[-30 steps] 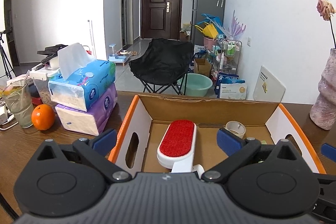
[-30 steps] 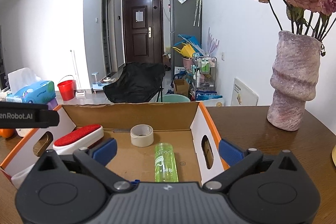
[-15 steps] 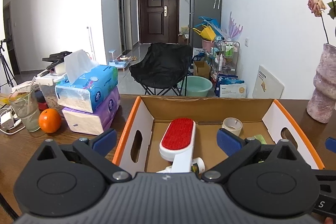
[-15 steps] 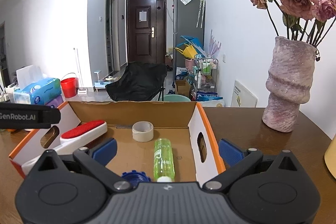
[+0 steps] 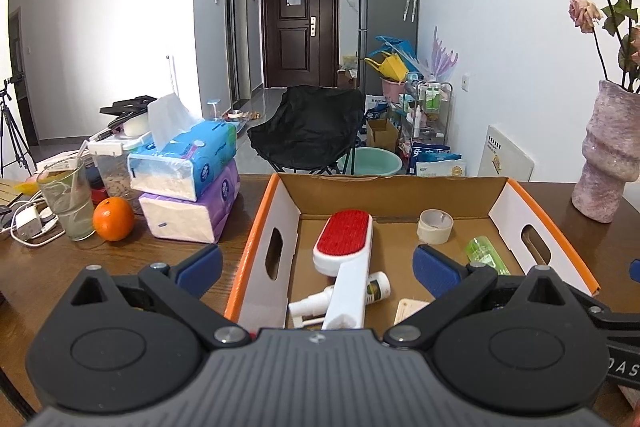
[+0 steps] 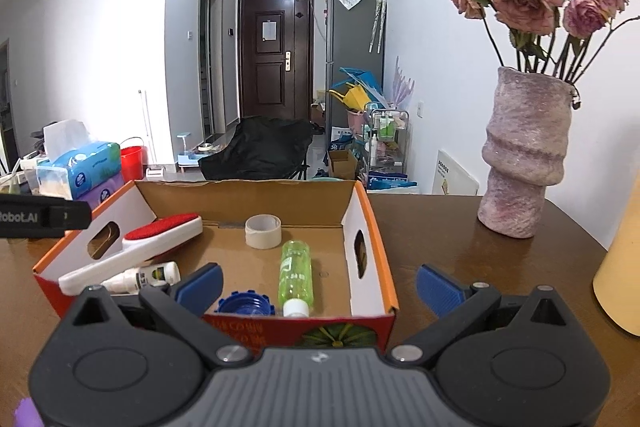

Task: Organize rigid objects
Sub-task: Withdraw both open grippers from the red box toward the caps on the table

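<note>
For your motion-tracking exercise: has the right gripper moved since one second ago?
Yes. The right gripper has drawn back from the cardboard box: the box's near wall and a blue cap, earlier hidden beneath it, now show.

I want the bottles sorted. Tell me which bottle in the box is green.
The green bottle lying beside the tape roll; the other bottle, under the lint brush, is white.

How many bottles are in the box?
2: a green bottle lying near the right wall of the box, and a white spray bottle lying under the lint brush handle at left. The grippers may hide more.
</note>
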Demonstrator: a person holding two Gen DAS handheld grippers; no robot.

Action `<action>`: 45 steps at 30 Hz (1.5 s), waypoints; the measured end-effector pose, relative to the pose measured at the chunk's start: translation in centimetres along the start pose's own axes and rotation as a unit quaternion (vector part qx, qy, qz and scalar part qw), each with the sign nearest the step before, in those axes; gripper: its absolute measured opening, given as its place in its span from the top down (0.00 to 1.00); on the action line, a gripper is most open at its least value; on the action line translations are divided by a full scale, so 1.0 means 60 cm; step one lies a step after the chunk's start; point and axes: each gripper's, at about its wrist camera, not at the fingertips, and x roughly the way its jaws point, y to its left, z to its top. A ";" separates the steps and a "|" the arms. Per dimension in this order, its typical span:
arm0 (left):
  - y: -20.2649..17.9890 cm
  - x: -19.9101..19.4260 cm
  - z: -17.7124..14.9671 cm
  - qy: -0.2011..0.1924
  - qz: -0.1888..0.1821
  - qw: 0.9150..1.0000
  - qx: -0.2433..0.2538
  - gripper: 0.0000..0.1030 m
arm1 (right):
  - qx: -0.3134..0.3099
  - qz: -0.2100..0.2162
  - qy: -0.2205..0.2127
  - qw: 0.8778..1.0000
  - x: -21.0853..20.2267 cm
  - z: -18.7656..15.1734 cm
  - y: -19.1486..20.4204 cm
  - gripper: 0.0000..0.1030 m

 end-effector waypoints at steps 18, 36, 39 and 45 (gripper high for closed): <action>0.020 -0.095 -0.051 -0.002 0.000 1.000 -0.006 0.00 | -0.018 0.007 -0.007 1.000 -0.092 -0.044 -0.006 0.00; 0.020 -0.177 -0.135 -0.011 -0.009 1.000 0.009 0.00 | -0.014 -0.003 -0.016 1.000 -0.195 -0.138 -0.045 0.00; 0.024 -0.184 -0.150 -0.007 -0.007 1.000 0.010 0.00 | -0.010 -0.010 -0.017 1.000 -0.209 -0.151 -0.053 0.00; 0.039 -0.187 -0.181 0.007 -0.002 1.000 0.010 0.00 | 0.009 -0.027 -0.005 1.000 -0.228 -0.187 -0.083 0.00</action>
